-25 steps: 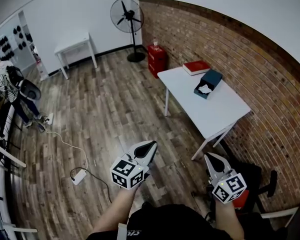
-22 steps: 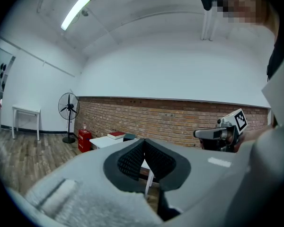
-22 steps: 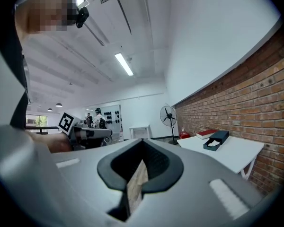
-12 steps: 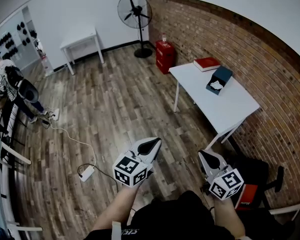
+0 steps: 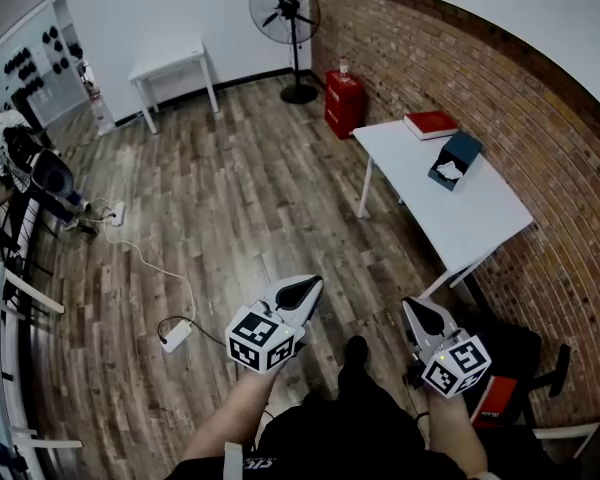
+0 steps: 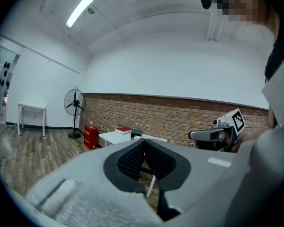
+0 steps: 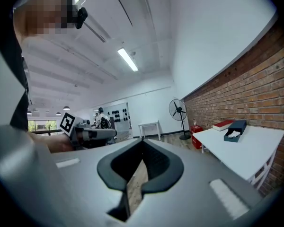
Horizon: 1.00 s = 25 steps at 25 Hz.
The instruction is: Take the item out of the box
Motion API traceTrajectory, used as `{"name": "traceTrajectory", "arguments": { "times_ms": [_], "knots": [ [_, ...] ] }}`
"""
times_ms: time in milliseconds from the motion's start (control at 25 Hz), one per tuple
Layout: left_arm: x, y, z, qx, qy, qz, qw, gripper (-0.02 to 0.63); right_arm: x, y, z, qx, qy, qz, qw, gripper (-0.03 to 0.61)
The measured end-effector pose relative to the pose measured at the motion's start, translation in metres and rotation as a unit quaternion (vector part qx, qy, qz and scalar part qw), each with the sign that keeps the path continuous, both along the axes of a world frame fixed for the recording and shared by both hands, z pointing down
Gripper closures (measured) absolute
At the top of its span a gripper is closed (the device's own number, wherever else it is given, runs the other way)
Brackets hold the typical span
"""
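Note:
A dark blue open box (image 5: 454, 158) lies on the white table (image 5: 480, 223) by the brick wall, with a white item (image 5: 446, 171) inside it. Both grippers are held over the wooden floor, well short of the table. My left gripper (image 5: 302, 290) is shut and empty, its pads meeting at the tip (image 6: 143, 143). To its right, my right gripper (image 5: 418, 311) is also shut with nothing in it (image 7: 142, 142). In the right gripper view the box (image 7: 235, 129) and its white item (image 7: 233, 134) show far off on the table (image 7: 248, 150).
A red book (image 5: 430, 124) lies beyond the box. A red cabinet (image 5: 345, 103) and a standing fan (image 5: 284, 13) stand past the table. A black chair (image 5: 510, 358) is at my right. A power strip (image 5: 177, 335) with cable lies on the floor; a person (image 5: 30, 163) stands far left.
The room has slid across the head view as I walk forward: the table, fan and cabinet shifted right and up. Both grippers stay shut and side by side.

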<state>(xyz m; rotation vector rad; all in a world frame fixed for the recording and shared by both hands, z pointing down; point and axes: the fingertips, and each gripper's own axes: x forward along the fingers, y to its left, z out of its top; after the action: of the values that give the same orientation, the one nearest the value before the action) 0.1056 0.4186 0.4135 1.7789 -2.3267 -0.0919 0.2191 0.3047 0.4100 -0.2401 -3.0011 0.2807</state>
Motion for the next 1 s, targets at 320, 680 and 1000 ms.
{"name": "traceTrajectory", "arguments": {
  "times_ms": [320, 680, 1000],
  "knots": [
    [-0.055, -0.045, 0.011, -0.009, 0.007, -0.003, 0.9999, 0.615, -0.050, -0.042, 0.013, -0.014, 0.006, -0.007, 1.000, 0.578],
    [-0.133, -0.152, 0.012, -0.028, 0.011, 0.021, 0.9993, 0.615, -0.131, -0.148, 0.024, -0.023, 0.018, 0.005, 1.000, 0.578],
    [-0.184, -0.246, 0.011, -0.037, 0.013, 0.033, 0.9987, 0.615, -0.186, -0.221, 0.036, 0.000, 0.036, -0.004, 0.999, 0.578]
  ]
}}
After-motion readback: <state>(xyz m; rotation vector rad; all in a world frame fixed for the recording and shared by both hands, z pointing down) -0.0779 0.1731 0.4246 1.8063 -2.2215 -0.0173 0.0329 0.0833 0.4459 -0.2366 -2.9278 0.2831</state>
